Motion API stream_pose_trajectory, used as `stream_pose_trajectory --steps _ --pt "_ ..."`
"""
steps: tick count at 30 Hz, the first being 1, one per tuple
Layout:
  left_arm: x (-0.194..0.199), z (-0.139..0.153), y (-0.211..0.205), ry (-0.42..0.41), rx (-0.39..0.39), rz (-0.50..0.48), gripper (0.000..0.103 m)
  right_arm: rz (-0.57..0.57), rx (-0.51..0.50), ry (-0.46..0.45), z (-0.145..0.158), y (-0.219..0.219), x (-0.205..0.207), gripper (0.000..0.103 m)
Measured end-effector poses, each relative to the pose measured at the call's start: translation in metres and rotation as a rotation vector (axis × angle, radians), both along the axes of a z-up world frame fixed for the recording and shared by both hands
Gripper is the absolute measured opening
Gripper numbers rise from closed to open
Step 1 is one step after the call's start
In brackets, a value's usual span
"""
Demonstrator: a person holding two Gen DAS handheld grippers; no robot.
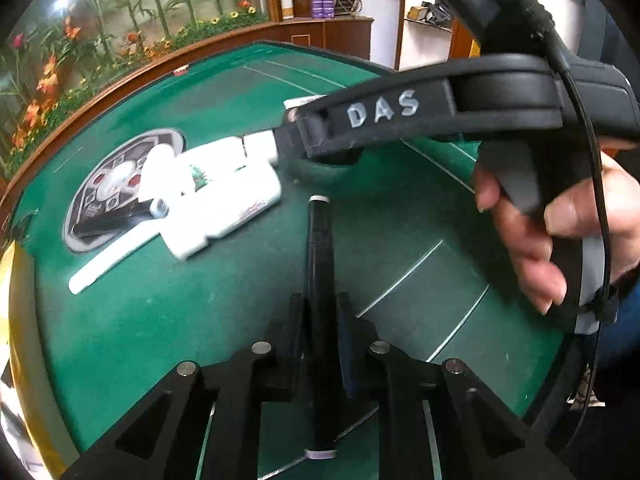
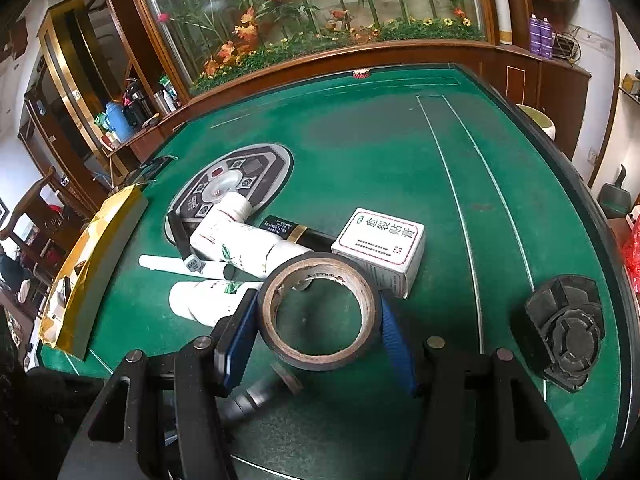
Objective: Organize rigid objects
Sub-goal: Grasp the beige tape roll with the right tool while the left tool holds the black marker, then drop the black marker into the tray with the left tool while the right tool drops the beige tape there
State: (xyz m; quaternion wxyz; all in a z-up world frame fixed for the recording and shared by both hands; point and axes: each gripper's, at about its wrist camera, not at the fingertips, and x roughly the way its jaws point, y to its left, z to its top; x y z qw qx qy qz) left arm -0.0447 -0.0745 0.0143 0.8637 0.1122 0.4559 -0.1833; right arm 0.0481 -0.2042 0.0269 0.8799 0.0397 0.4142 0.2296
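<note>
On the left of the green worktop (image 2: 360, 152) lies a gold box lid (image 2: 96, 264), and next to it a group of white things: a thin white stick (image 2: 176, 266) and two white bottles (image 2: 240, 240), one touching the other. Behind them lies a black box with a gold band (image 2: 298, 232), and a white carton with red border (image 2: 380, 246) stands just beside.

The left gripper (image 1: 320, 312) is closed tightly on a black pen (image 1: 319, 248), which points forward away from the camera, with a silver ring at its far end. The pen is stiff, light and smooth, so I think it can slip or turn between the pads; holding it near the middle seems safest.

The right gripper (image 2: 316, 320) is about half open, with its blue pads pressing on both sides of a roll of black tape (image 2: 318, 312), held above the worktop in front of the carton. The roll has a brown cardboard core. It is light and firm, but too much squeeze may press it oval, I judge.

At the far right a black round knob (image 2: 566, 330) lies alone.
</note>
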Motion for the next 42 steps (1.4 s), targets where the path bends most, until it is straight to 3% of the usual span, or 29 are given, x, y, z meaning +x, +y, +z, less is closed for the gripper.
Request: stream_pose_trajectory --steps 7,14,26,34,42 --pt "-0.022 0.017 0.047 -0.006 -0.165 0.084 0.015 0.025 0.03 -0.027 0.005 0.002 -0.005 0.057" --pt "-0.037 0.039 0.09 -0.081 -0.239 0.196 0.016 0.06 0.013 -0.066 0.008 0.013 -0.013 0.057" --pt "-0.044 0.064 0.155 -0.179 -0.281 0.341 0.016 0.186 0.03 -0.062 0.015 0.054 -0.029 0.057" --pt "-0.057 0.074 0.212 -0.242 -0.286 0.484 0.016 0.357 0.026 -0.081 0.036 0.119 -0.051 0.058" --pt "-0.063 0.066 0.264 -0.257 -0.281 0.611 0.016 0.519 -0.01 -0.122 0.056 0.195 -0.077 0.058"
